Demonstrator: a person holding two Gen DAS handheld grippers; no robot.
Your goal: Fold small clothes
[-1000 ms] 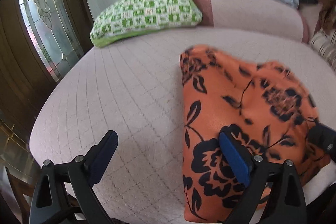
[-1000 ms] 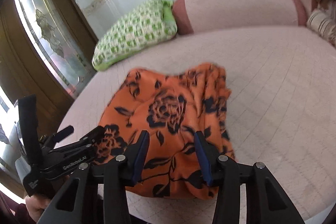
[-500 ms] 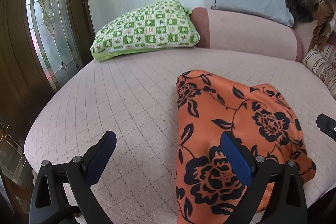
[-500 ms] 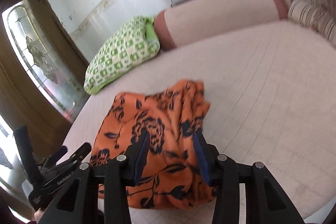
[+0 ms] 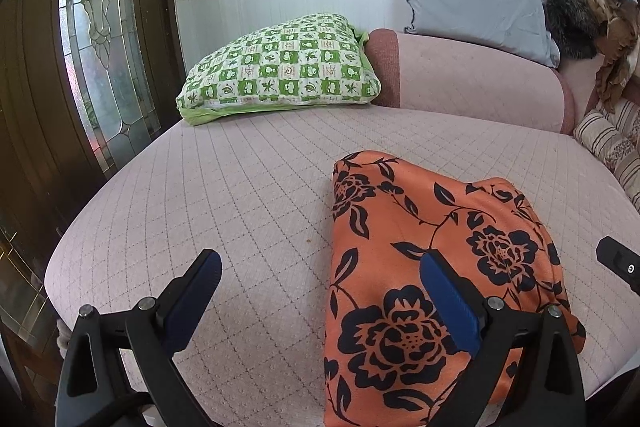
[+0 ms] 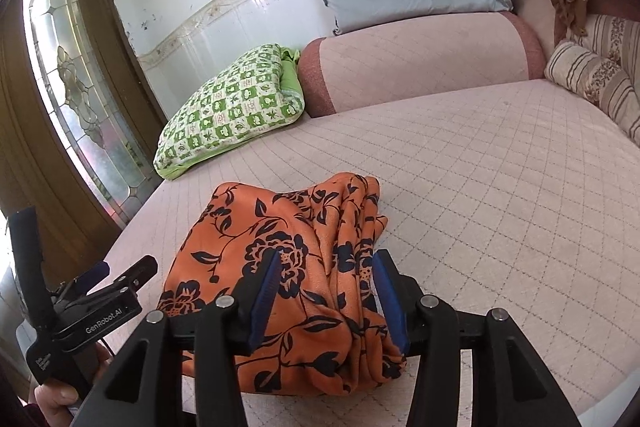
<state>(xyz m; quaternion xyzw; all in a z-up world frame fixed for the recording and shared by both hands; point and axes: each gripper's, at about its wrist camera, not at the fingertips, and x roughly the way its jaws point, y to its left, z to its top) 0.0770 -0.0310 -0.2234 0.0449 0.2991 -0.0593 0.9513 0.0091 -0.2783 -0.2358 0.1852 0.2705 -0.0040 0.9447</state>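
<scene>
Right wrist view: right gripper (image 6: 326, 287) tilts down, opening above folded orange cloth (image 6: 280, 247); left gripper (image 5: 320, 283) spread wide.

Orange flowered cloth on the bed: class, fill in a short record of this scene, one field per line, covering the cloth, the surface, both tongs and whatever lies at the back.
cloth: orange flowered cloth, lying bunched in a folded heap
surface: pink quilted bed
left tongs: left tongs open wide, nothing gripped; the cloth lies under the right finger
right tongs: right tongs opening, over the cloth, pads apart
at the back: green checked pillow, grey pillow, pink bolster
</scene>
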